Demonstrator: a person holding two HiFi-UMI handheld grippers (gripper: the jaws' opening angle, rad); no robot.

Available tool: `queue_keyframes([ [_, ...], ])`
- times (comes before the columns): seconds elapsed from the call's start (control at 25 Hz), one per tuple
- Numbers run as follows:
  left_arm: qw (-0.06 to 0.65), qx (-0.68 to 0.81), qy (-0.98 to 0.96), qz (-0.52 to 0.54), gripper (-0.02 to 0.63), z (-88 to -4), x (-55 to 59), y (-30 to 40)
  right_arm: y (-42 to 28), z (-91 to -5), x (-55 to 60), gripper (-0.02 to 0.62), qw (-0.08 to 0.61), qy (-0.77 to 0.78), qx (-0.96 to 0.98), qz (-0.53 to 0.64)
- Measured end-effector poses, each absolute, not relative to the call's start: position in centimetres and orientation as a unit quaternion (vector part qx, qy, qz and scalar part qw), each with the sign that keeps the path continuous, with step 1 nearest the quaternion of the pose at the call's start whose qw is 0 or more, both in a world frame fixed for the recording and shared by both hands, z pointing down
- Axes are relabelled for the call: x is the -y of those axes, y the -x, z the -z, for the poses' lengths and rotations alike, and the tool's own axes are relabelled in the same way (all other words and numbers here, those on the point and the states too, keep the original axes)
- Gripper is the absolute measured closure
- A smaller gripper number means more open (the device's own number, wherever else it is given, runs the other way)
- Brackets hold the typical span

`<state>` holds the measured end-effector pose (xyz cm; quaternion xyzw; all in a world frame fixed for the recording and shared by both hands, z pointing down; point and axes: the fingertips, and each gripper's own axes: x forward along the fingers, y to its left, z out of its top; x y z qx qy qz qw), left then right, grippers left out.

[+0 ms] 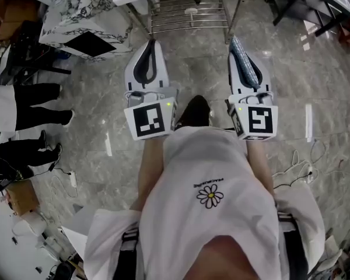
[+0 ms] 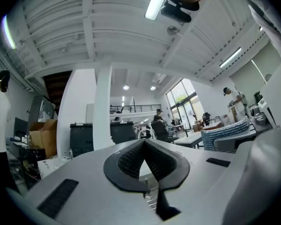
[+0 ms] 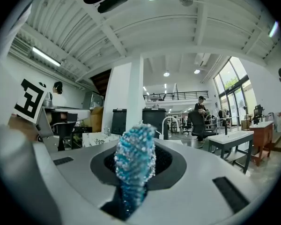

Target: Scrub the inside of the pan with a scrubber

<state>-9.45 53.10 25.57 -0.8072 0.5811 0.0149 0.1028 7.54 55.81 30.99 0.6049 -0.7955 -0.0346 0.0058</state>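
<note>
My left gripper (image 1: pixel 151 42) is held in front of the person's body over the grey stone floor, shut with nothing between its dark pads (image 2: pixel 131 161). To its right, my right gripper (image 1: pixel 237 41) is shut on a blue and white knitted scrubber (image 1: pixel 245 66). In the right gripper view the scrubber (image 3: pixel 135 159) stands up out of the closed jaws. In the left gripper view the scrubber (image 2: pixel 223 132) shows at the right edge. Both grippers point away from the person, level with each other. No pan shows in any view.
A white table with a wire rack (image 1: pixel 186 11) beneath it stands just ahead of the grippers. A marbled tabletop (image 1: pixel 84 9) is at the far left. A person's dark legs (image 1: pixel 32 107) stand at the left. Cables (image 1: pixel 297 169) lie on the floor at the right.
</note>
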Motion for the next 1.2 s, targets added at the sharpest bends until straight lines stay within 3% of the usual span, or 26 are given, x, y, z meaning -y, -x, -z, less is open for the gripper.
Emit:
queue_keyframes([
  [0.48, 0.136, -0.577, 0.805, -0.022, 0.591, -25.6, -42.1, 10.4, -8.6, -30.5, -46.2, 0.532, -0.011, -0.610, 0.790, 0.059],
  [1.2, 0.111, -0.529, 0.841, -0.038, 0.591, -22.1, -1.6, 9.7, -7.5, -26.2, -7.9, 0.532, -0.011, -0.620, 0.783, 0.051],
])
